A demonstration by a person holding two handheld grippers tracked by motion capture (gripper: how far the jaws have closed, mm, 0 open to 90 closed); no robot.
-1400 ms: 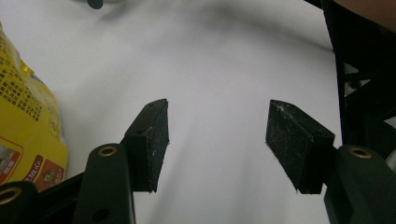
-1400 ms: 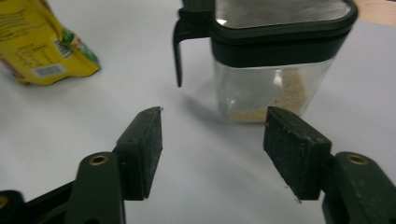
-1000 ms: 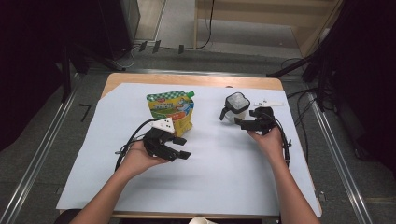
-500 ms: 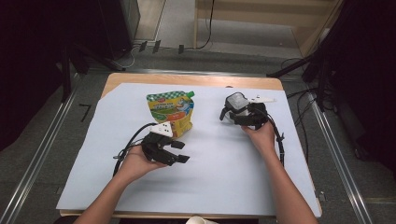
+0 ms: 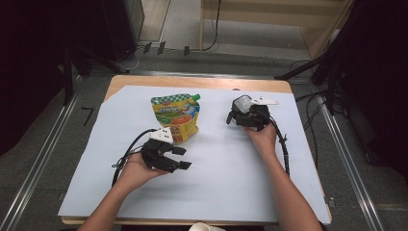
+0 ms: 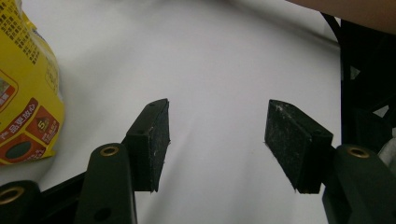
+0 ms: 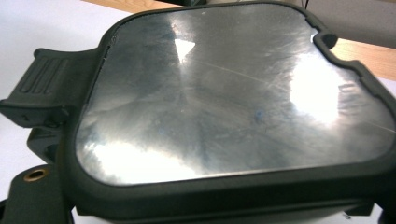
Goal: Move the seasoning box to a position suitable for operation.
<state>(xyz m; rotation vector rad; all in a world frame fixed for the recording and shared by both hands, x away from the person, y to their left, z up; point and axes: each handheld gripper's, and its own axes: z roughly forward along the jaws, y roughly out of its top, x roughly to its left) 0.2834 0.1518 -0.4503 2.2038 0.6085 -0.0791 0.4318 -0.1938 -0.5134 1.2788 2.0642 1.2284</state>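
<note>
A: Where is the dark container right now?

B: On the far right part of the white sheet, near the sheet's far edge and the bare wooden strip of the table beyond it. The right gripper sits right up against its near side.

A: Which way does it face?

B: Its shiny grey lid faces up, tilted toward the person. In the right gripper view the lid is a rounded rectangle with its long axis running left to right, and a ribbed black tab juts out at the left end.

A: Is the right gripper pinching it?

B: Its jaws have just been opening. The container's rim sits hard against the gripper, but I cannot tell whether the pads press on it; they are hidden under the body.

A: And the left gripper?

B: Spread apart, with only bare sheet between the 2 pads. It lies low over the sheet, jaws pointing toward the right side of the table.

A: What sits close to it?

B: A yellow and green pouch, just beyond it, lying flat with its spouted top toward the far edge. In the left gripper view the pouch is off to the left of the jaws, apart from them.

A: Room for moving?

B: Plenty of open sheet between the 2 hands and toward the near edge. Little remains behind the container. A white cup rim pokes in at the bottom edge.
</note>
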